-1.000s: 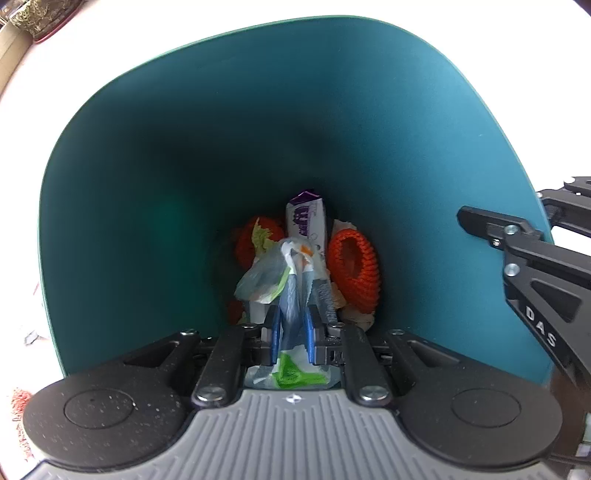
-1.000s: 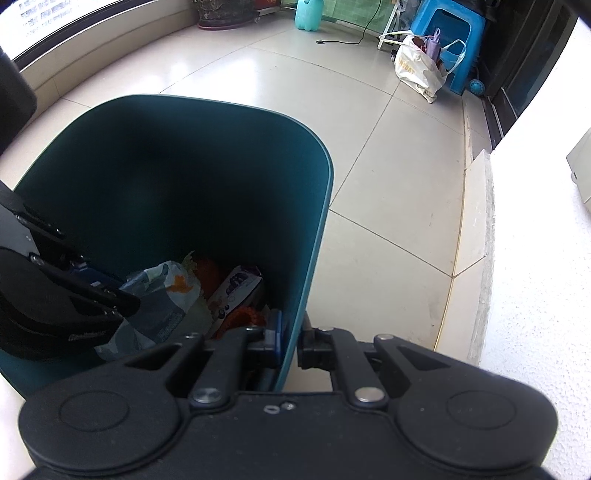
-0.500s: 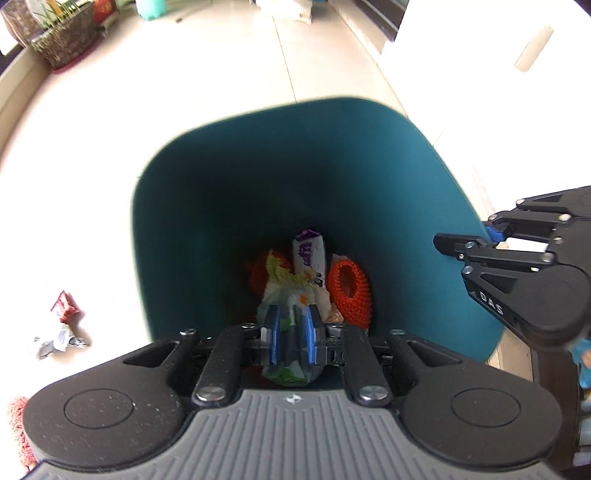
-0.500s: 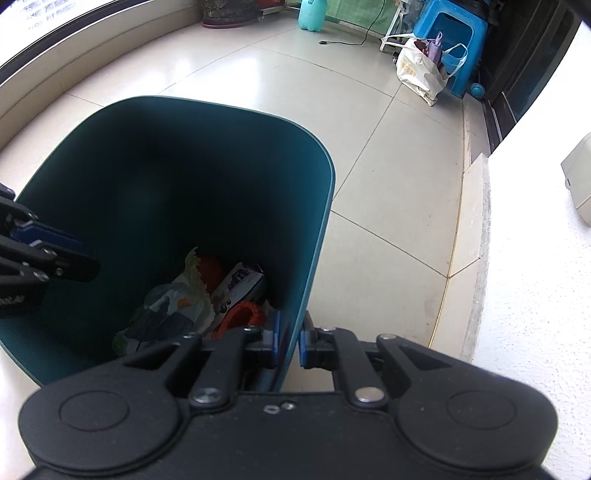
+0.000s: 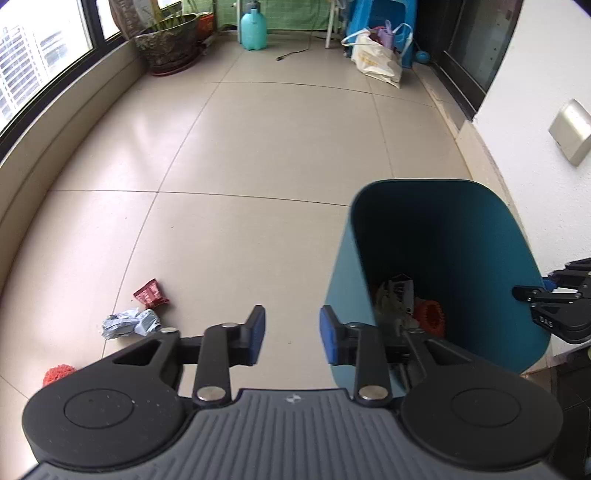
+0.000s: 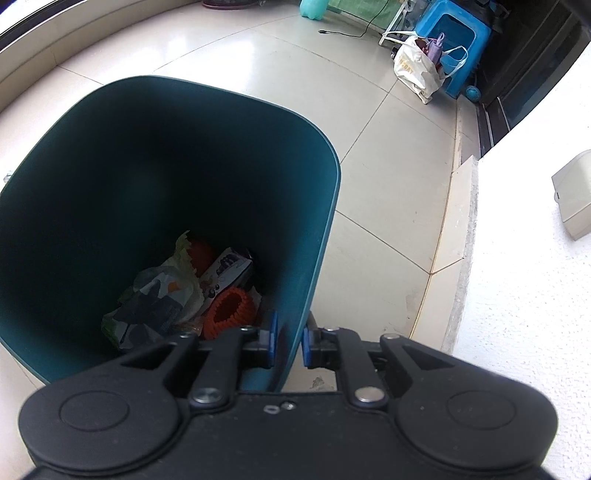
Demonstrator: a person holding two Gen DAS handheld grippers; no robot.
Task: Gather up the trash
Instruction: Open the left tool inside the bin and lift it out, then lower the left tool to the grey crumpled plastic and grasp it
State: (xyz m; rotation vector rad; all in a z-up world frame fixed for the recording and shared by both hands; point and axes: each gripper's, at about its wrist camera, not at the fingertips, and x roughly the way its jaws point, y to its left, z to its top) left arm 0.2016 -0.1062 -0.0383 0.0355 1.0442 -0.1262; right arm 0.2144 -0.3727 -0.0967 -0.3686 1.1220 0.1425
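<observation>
A teal trash bin (image 5: 436, 236) stands on the tiled floor; my right gripper (image 6: 289, 341) is shut on its near rim (image 6: 291, 332). Inside lie a plastic wrapper (image 6: 162, 295), a purple-and-white packet (image 6: 229, 266) and an orange knitted ring (image 6: 231, 308). My left gripper (image 5: 291, 334) is open and empty, above the floor just left of the bin. On the floor to its left lie a red wrapper (image 5: 150, 293), a crumpled blue-grey paper (image 5: 130, 323) and a red fuzzy ball (image 5: 58, 373). The right gripper also shows in the left wrist view (image 5: 532, 291).
A white wall (image 5: 546, 122) runs along the right. At the far end are a potted plant (image 5: 168, 40), a teal spray bottle (image 5: 254, 26), a white bag (image 5: 376, 59) and a blue stool (image 6: 456, 40). A window ledge (image 5: 62, 125) runs along the left.
My left gripper let go of the plastic wrapper into the bin, opened, rose out and swung left over the floor. The right gripper stayed clamped on the rim.
</observation>
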